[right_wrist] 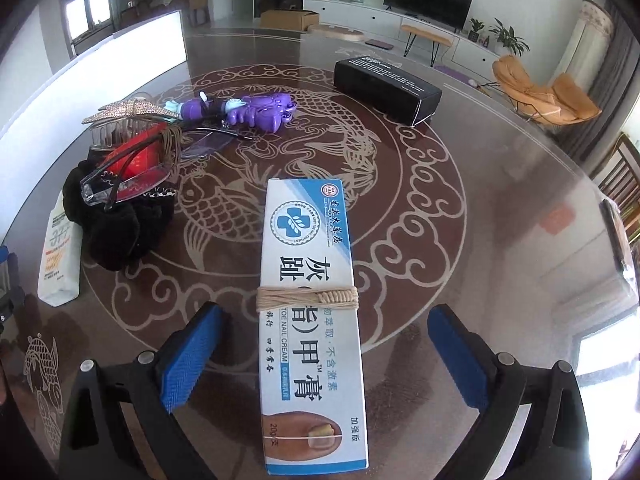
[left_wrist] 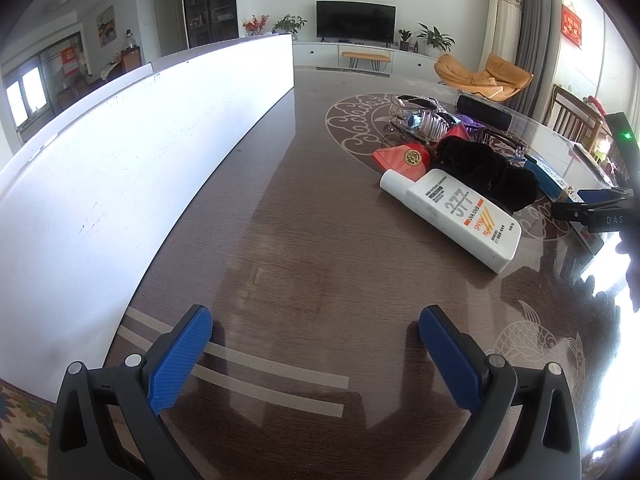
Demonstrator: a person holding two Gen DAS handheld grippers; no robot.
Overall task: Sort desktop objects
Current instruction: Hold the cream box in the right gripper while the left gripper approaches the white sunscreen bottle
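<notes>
My right gripper [right_wrist: 324, 348] is open, its blue pads on either side of a long white-and-blue nail cream box [right_wrist: 310, 300] bound with tan string, lying flat on the dark table; the pads do not touch it. My left gripper [left_wrist: 316, 344] is open and empty over bare table. Ahead and right of it lies a white sunscreen bottle [left_wrist: 452, 216], also at the left in the right wrist view [right_wrist: 58, 264]. Behind it are a black velvet pouch [left_wrist: 488, 172], a red box [left_wrist: 402, 160], glasses [right_wrist: 120, 184], a sparkly hair clip [right_wrist: 128, 114] and a purple toy [right_wrist: 256, 110].
A tall white bin wall [left_wrist: 120, 152] runs along the left of the table. A black rectangular box [right_wrist: 386, 84] lies at the far side. The right gripper's body [left_wrist: 600, 216] shows at the right edge of the left wrist view. Chairs stand beyond the table's right edge.
</notes>
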